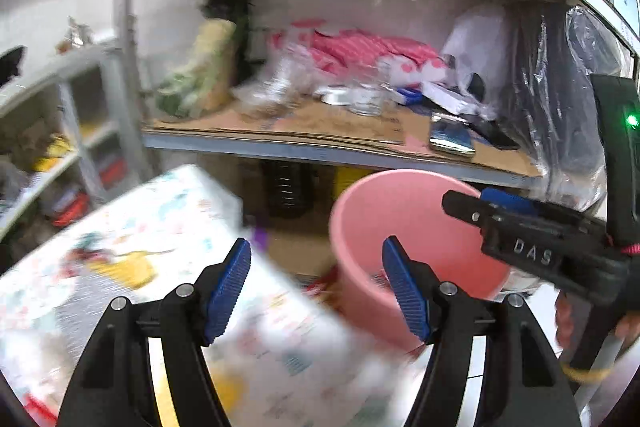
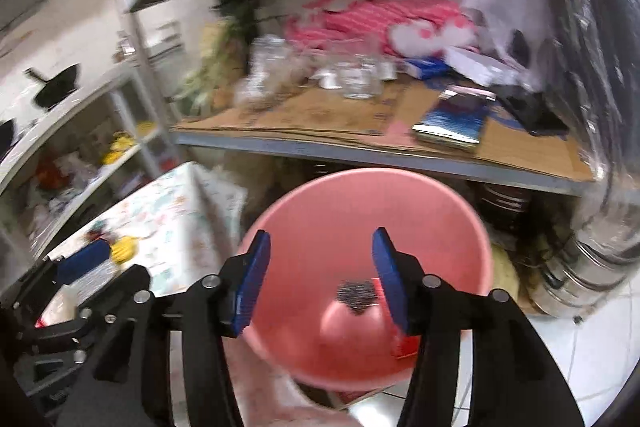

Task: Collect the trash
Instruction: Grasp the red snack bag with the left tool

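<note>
The mouth of the pink bin (image 2: 360, 203) is left unobstructed from above, with only small scraps seen at its bottom. Access is limited behind by the cardboard-lined shelf (image 2: 384, 147) edge overhanging the rim, on the left by the patterned table (image 2: 168, 211), and on the right by steel containers (image 2: 592, 267).
</note>
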Motion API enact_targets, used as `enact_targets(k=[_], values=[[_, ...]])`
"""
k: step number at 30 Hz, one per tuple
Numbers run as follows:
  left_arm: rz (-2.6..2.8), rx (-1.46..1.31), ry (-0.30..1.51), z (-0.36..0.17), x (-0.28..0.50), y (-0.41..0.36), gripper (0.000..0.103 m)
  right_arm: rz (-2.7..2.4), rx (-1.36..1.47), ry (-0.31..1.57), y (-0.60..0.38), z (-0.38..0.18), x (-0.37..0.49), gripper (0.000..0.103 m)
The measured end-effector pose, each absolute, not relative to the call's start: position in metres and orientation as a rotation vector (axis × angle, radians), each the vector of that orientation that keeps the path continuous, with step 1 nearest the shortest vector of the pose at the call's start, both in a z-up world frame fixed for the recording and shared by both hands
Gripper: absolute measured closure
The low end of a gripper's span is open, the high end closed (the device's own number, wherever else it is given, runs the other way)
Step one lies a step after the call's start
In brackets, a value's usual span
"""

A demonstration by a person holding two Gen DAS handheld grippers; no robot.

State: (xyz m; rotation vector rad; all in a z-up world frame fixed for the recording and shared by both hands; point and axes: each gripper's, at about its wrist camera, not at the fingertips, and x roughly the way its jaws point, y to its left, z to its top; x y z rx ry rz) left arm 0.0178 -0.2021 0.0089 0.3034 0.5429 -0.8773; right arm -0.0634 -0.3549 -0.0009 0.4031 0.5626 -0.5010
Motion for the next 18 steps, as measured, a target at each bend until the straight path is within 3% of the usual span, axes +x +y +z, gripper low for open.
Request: enact_targets(k=[6, 13, 18], values=[[-0.683, 0.299, 0.436, 0.028, 0.002, -0.102, 0.036, -0.338, 0.352, 0.576, -0.307, 0.01, -0.041, 0.046], [-0.432, 0.4, 0.46, 0.009, -0.024, 0.015, 0.036, -0.17, 0.418, 0.68, -0.263, -0.007, -0.024, 0.046], [-0.392, 0.471, 0.511, -0.011, -0.026, 0.044, 0.036, -0.151, 0.377, 0.792, -0.23, -0.028, -0.007, 0.046]])
